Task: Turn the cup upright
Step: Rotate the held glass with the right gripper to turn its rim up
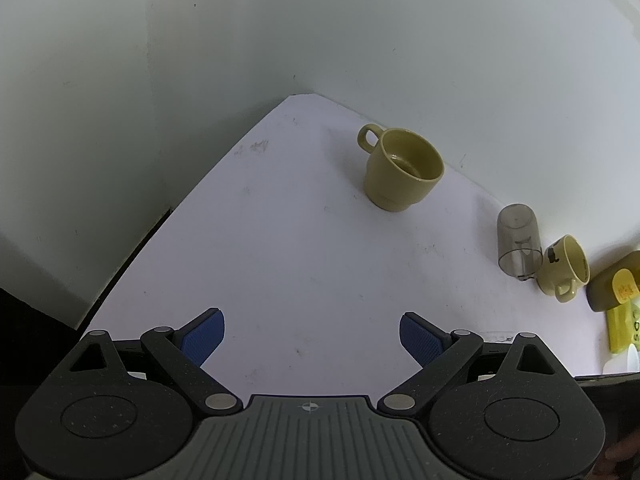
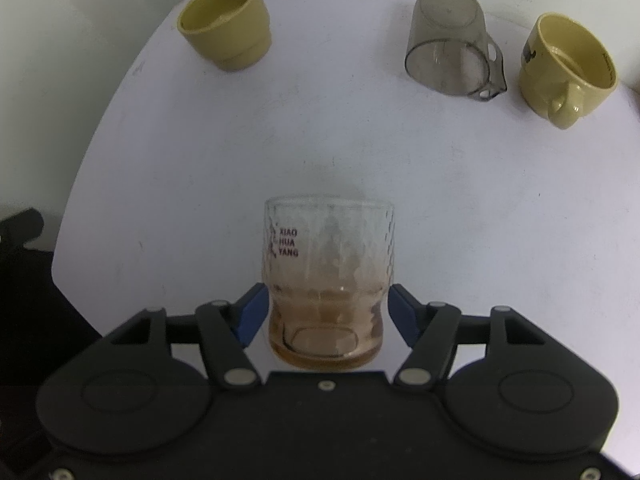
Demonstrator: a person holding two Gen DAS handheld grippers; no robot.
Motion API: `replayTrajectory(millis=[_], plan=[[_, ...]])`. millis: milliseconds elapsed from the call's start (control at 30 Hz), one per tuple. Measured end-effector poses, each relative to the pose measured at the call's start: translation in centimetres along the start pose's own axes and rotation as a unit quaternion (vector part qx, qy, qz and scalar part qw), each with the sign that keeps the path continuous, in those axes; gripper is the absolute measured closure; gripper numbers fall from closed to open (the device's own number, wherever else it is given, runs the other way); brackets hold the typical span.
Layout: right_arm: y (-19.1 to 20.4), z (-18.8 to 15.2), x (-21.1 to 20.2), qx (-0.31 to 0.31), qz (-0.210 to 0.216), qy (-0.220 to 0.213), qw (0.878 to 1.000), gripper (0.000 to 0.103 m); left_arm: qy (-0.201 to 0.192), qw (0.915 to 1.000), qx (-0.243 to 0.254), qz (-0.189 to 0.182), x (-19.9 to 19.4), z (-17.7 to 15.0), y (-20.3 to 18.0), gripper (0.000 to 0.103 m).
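Observation:
In the right wrist view a clear textured glass (image 2: 328, 280) with an amber base and "XIAO HUA YANG" print stands upright on the white table (image 2: 440, 208). My right gripper (image 2: 326, 312) has its blue pads against both sides of the glass near its base. A smoky transparent cup (image 2: 452, 44) stands upside down at the back; it also shows in the left wrist view (image 1: 518, 242). My left gripper (image 1: 312, 336) is open and empty, low over the table, well short of the cups.
An olive mug (image 1: 402, 168) stands upright at the back left, seen too in the right wrist view (image 2: 226, 24). A yellow mug (image 2: 568, 68) stands right of the smoky cup. A brown container (image 1: 616, 284) and yellow packet (image 1: 624, 328) lie at the right edge. Walls close in behind.

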State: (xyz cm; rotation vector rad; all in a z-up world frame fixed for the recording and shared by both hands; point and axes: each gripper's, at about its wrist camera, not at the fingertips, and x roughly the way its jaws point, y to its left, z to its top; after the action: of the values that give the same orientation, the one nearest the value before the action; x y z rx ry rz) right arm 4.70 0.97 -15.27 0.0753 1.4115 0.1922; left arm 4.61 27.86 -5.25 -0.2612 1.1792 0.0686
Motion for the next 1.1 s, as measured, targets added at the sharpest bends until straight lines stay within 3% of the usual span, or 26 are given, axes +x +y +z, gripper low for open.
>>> replayTrajectory(millis=[500, 1100], plan=[[0.4, -1.3, 0.8, -0.009, -0.002, 0.018, 1.0, 0.036, -0.002, 1.0, 0.003, -0.002, -0.6, -0.6, -0.3, 0.008], [-0.5, -3.1, 1.2, 0.044, 0.013, -0.009, 0.999, 0.034, -0.009, 0.9998, 0.011, -0.012, -1.3, -0.4, 0.7, 0.008]])
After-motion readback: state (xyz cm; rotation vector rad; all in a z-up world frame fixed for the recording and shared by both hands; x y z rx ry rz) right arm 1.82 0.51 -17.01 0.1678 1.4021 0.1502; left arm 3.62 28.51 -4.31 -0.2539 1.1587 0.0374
